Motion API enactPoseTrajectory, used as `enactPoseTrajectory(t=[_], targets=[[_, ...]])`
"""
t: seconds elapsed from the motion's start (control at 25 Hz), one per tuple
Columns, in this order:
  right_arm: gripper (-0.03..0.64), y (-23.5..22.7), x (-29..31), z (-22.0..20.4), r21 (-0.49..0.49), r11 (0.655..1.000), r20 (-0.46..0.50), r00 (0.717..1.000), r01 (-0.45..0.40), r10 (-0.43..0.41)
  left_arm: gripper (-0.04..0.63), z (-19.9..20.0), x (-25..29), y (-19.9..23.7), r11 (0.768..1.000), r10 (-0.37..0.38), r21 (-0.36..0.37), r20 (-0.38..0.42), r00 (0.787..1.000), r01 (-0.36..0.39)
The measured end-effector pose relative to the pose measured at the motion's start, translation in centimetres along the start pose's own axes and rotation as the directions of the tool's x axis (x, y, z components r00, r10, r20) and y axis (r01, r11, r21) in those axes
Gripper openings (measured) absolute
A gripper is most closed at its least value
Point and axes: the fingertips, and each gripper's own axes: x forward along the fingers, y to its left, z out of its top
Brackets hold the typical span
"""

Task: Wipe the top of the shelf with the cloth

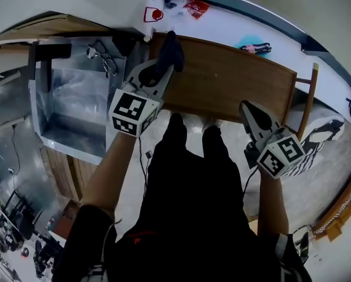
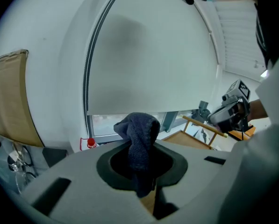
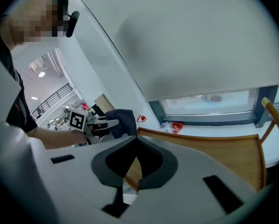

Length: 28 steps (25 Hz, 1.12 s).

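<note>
The left hand-held gripper (image 1: 165, 69) is clamped on one dark blue knitted cloth (image 1: 171, 50) at the far left corner of one brown wooden shelf top (image 1: 228, 81). The right hand-held gripper (image 1: 250, 108), jaws together and empty, waits near right. Risk: the narrowly pinched, bunched cloth may pull free under rubbing

- Two grippers: left gripper (image 1: 164, 69) and right gripper (image 1: 249, 106).
- One dark cloth (image 1: 171, 49).
- One wooden shelf (image 1: 228, 81).
- One metal box (image 1: 75, 101).
- One red packet (image 1: 196, 7).
</note>
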Motion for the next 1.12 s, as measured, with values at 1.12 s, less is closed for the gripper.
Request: enactPoseTrajectory(t=[1.12], targets=[[0.005,-6.2,-0.7,-5.1,0.124,0.989,-0.064,0.996,0.075,-0.068,0.055,-10.4,12.3,3.4,0.988,0.086,0.152,-0.342,0.936,-0.035]])
